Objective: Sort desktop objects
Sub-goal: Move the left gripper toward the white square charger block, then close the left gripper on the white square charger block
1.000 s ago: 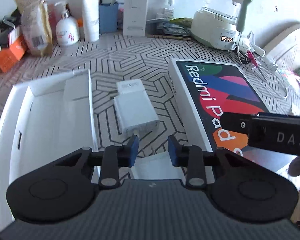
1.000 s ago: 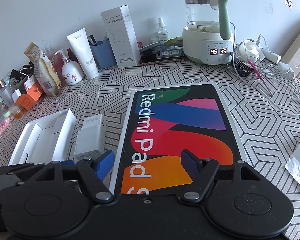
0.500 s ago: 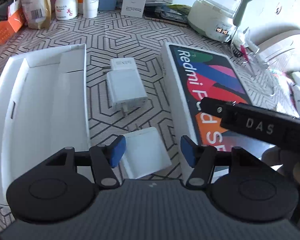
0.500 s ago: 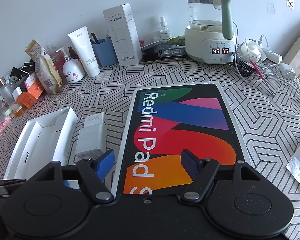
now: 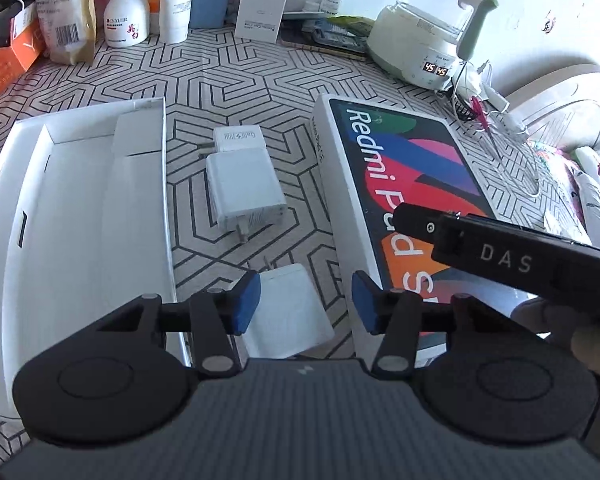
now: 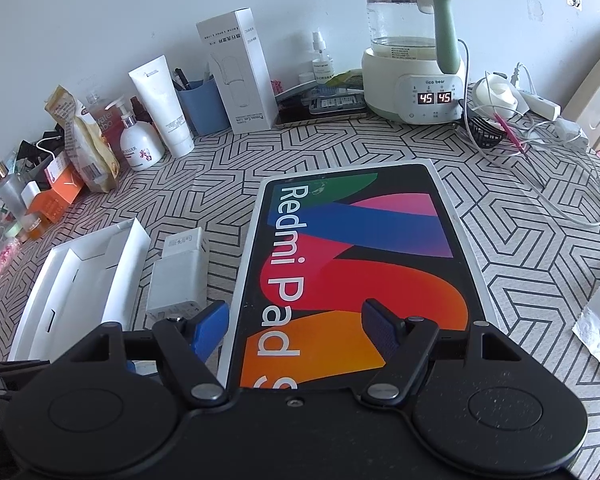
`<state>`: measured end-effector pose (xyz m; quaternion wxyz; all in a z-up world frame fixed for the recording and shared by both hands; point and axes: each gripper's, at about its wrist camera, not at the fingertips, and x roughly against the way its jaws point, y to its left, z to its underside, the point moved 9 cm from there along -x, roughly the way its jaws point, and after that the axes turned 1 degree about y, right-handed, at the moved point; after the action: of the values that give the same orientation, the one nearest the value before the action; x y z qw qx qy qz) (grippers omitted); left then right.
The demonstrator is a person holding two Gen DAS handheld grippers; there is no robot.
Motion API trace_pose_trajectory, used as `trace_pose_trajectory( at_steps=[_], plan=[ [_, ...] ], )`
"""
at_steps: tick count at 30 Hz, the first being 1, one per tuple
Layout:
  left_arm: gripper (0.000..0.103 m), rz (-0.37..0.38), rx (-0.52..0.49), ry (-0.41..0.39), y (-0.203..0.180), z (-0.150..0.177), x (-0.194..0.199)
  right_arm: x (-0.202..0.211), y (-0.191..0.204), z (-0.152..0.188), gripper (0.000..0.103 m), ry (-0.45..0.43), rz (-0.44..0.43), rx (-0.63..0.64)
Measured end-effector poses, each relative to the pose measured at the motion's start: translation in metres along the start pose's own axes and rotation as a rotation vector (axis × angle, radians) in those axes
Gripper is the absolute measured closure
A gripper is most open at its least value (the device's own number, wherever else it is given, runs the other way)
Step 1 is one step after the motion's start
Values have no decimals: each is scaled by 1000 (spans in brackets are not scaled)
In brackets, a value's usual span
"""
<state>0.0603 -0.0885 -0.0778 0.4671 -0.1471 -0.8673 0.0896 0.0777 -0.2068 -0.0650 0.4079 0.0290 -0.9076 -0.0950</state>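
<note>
1. Since the earlier frame, the left gripper (image 5: 305,305) has pulled back from the charger and spread its blue pads (image 5: 244,300) wide; it grasps nothing.
2. Between those pads lies a small white flat piece (image 5: 290,314) on the patterned tablecloth (image 5: 228,76), not clearly touched by either pad.
3. Just beyond it rests the white charger (image 5: 242,188), prongs toward the camera, between the open white box tray (image 5: 76,208) and the Redmi Pad box (image 5: 384,168).
4. Over the near end of the Redmi Pad box (image 6: 356,260) hangs the right gripper (image 6: 296,328), released and wide apart, holding nothing.
5. Farther back stand a glass kettle (image 6: 410,48), a tall white carton (image 6: 240,72) and a blue cup (image 6: 202,106).
</note>
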Motion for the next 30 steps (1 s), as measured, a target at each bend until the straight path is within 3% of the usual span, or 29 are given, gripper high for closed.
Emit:
trace_pose_trajectory(
  at_steps=[3,7,9,11,21,25,28,30],
  plan=[
    [53,41,68,41,3,1,-5,0,0,0,25,1,0,-1],
    [54,48,58,43,0,-1,-7,2,-2,-1,25,-7,3,-6],
    [72,67,53,61,-2,-1,-8,2,-1,-1,25,-9,2,2],
    [83,87,57,77,-2,0,-8,2,-1,-1,25,-8,1,2],
    [82,44,30,90,10,-1,-8,-1,-1,1,25,4,-4,12],
    [74,-1,-16,113,8,8,-1,-1,0,1,25,7,-4,18],
    [60,-90,-80,104,7,15,-3,-2,0,2,25,10,-5,22],
    [50,-97,-66,100,10,16,-8,-2,1,2,25,12,-5,26]
  ],
)
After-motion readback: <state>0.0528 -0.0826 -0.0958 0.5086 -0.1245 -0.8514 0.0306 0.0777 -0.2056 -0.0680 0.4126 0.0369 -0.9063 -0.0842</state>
